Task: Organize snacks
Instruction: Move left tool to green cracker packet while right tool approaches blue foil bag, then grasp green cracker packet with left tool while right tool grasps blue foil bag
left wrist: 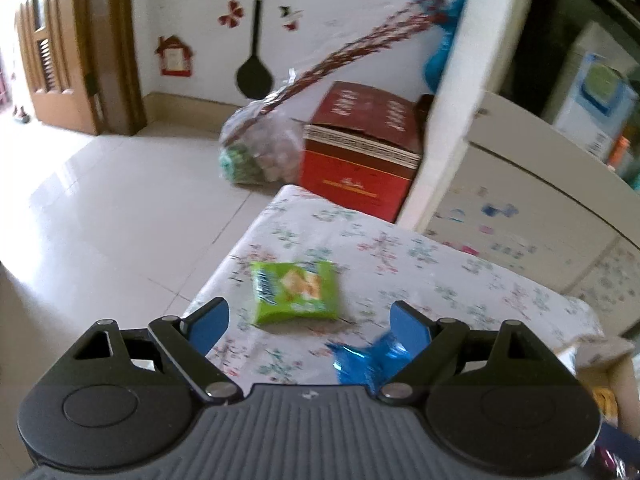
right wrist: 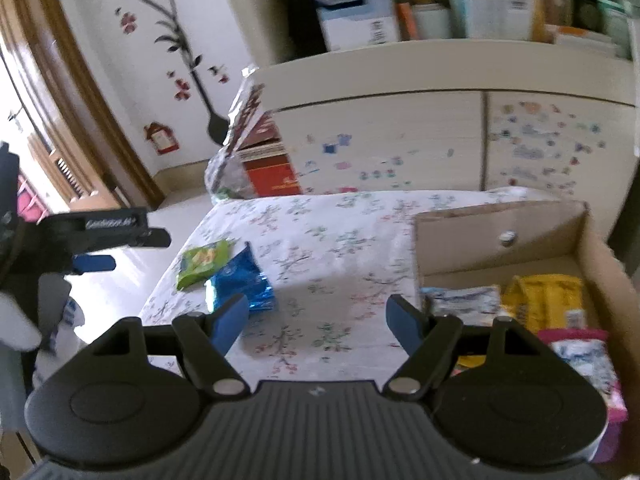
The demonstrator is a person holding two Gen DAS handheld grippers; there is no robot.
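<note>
Two snack packets, green (left wrist: 295,294), shiny blue (right wrist: 240,282), lying flat

A lived-in room of a home: flower decals (right wrist: 168,32) climb the white wall, a wooden door (left wrist: 60,52) stands open onto the tiled floor (left wrist: 120,208), a floral cloth (right wrist: 320,240) covers the table, and a stickered cabinet (right wrist: 440,140) carries boxes (right wrist: 352,4) of household goods.

floor: red cardboard carton (left wrist: 360,148) sat beside a clear plastic bag (left wrist: 256,148)
wall: flower stickers (right wrist: 176,40), wooden door (left wrist: 60,48)
</note>
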